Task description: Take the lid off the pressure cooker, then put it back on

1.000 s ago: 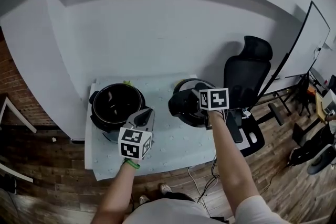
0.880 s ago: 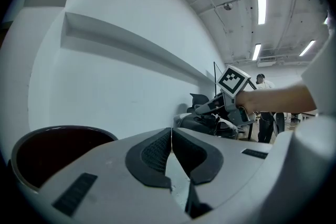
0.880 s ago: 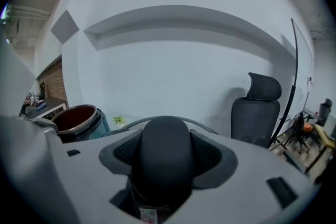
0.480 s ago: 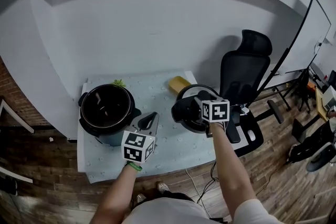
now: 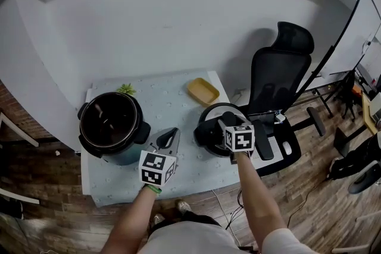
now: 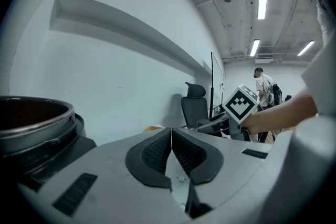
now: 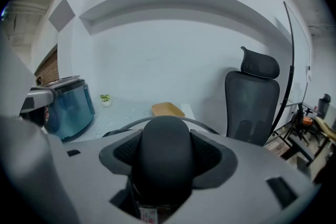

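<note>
Black ribbed pads (image 7: 122, 153) of the right gripper (image 7: 164, 136) are clamped on the rounded black handle (image 7: 164, 165) of the lid (image 5: 206, 136), one pad pressed against each side of it. In the head view the lid sits under that gripper at the right edge of the table (image 5: 178, 105), partly past the edge on the side of the chair (image 5: 280, 77); whether it rests on the tabletop or is held just above it cannot be told. The left gripper (image 6: 171, 147) has its two pads pressed together along a thin seam with nothing between them, and it hovers over the pale tabletop, between cooker and lid. The cooker (image 5: 110, 123) stands uncovered at the table's left end, its dark inside showing, well apart from the lid; its metal rim fills the left edge of the left gripper view, and its blue wall appears at the left in the right gripper view. Behind the lid, near the back right corner of the table, lies a shallow yellow tray (image 5: 203, 91). A small green plant (image 5: 125, 89) stands at the back edge just behind the cooker. In the left gripper view the right gripper's marker cube (image 6: 241, 103) shows at the right, with a person (image 6: 265, 84) standing far off beyond it.
</note>
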`<action>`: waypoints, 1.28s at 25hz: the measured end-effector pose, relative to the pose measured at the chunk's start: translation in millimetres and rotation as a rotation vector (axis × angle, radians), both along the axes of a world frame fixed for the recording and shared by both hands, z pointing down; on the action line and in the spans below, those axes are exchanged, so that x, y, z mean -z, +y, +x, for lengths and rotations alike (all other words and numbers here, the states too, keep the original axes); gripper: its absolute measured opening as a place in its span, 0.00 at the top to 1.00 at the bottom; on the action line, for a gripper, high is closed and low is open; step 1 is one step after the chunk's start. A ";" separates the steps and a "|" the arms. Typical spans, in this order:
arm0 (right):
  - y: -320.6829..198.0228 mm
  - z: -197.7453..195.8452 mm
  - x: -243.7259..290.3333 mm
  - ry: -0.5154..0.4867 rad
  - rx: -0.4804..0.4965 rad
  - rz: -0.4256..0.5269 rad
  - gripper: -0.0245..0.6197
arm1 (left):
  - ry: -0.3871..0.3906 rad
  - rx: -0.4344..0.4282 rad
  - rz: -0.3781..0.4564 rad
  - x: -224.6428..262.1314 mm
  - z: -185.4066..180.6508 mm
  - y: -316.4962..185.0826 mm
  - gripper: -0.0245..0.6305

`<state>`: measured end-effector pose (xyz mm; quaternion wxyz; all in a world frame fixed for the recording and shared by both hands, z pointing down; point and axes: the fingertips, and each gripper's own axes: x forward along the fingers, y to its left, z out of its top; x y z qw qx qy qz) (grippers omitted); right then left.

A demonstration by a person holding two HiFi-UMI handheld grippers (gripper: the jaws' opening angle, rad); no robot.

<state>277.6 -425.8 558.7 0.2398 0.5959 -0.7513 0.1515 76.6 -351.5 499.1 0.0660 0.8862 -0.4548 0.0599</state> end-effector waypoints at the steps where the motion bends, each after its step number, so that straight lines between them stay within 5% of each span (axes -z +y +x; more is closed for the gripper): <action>1: -0.1 0.6 -5.9 0.000 0.004 -0.003 0.53 | -0.003 -0.002 -0.007 -4.3 1.7 -0.5 0.94; 13: 6.9 5.9 -61.5 0.000 0.025 -0.068 0.53 | -0.020 0.003 -0.077 -29.9 16.0 0.2 0.94; 32: 6.9 7.9 -76.3 -0.020 0.015 -0.093 0.53 | -0.039 -0.003 -0.090 -34.8 20.3 8.5 0.94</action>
